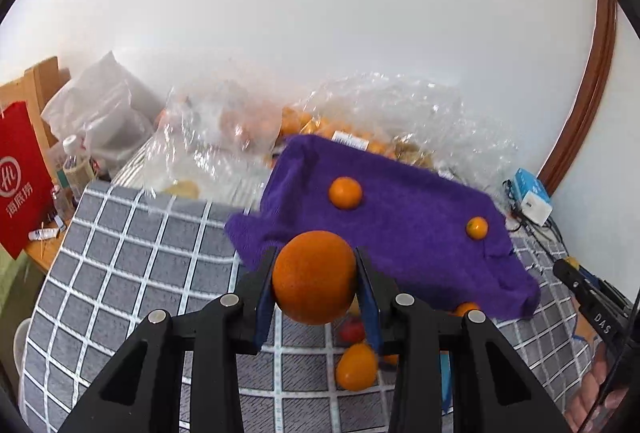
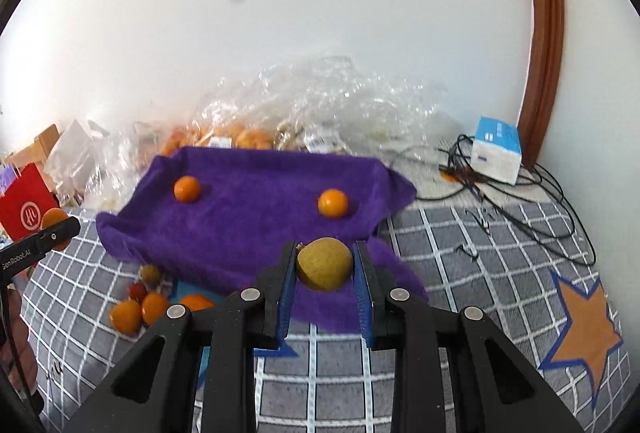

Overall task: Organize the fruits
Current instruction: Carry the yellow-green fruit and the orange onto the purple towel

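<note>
My left hand-held gripper (image 1: pixel 316 275) is clenched on a large orange (image 1: pixel 314 277), round, deep orange, with a finely dimpled skin, held clear above the grey checked cloth (image 1: pixel 132 253). My right hand-held gripper (image 2: pixel 325 265) grips a yellow-green fruit (image 2: pixel 324 264), rounded, speckled and duller than the oranges, with a small stem nub at its 10 o'clock. Beyond both lies a purple towel (image 2: pixel 256 233), rumpled at its edges, carrying two small oranges: one (image 2: pixel 187 189) towards 10 o'clock from the yellow-green fruit, the other (image 2: pixel 333 203) just past 12 o'clock. In the right wrist view, at 8 o'clock of the towel, I see a cluster of small fruit (image 2: pixel 140 307) on the cloth: orange ones, a red one and a greenish one. Crumpled clear plastic bags (image 2: pixel 320 105) holding more oranges sit behind the towel.
</note>
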Action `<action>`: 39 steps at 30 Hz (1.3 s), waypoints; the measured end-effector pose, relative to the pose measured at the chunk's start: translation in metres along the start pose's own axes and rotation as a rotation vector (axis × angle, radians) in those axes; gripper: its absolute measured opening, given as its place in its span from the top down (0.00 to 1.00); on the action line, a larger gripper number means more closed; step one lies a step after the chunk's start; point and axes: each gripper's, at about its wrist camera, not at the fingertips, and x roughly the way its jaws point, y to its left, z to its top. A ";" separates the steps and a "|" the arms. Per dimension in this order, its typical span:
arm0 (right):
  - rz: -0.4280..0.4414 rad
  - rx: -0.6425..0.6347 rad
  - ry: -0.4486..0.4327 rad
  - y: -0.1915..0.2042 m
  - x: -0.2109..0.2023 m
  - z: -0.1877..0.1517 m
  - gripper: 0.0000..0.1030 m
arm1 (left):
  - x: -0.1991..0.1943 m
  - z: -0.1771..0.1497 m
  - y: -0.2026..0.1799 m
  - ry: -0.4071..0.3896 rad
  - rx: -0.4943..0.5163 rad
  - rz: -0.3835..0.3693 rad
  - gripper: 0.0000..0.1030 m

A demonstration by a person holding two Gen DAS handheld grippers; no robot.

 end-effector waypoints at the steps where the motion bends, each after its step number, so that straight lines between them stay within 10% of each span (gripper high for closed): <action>1: 0.000 -0.001 -0.005 0.000 0.000 0.004 0.74 | -0.002 0.005 -0.003 -0.006 0.003 -0.003 0.66; 19: -0.015 0.013 0.030 -0.004 0.050 0.045 0.74 | 0.051 0.055 -0.026 0.038 0.028 -0.005 0.66; 39: -0.030 -0.025 0.206 -0.004 0.140 0.015 0.74 | 0.147 0.030 -0.023 0.212 0.045 0.015 0.66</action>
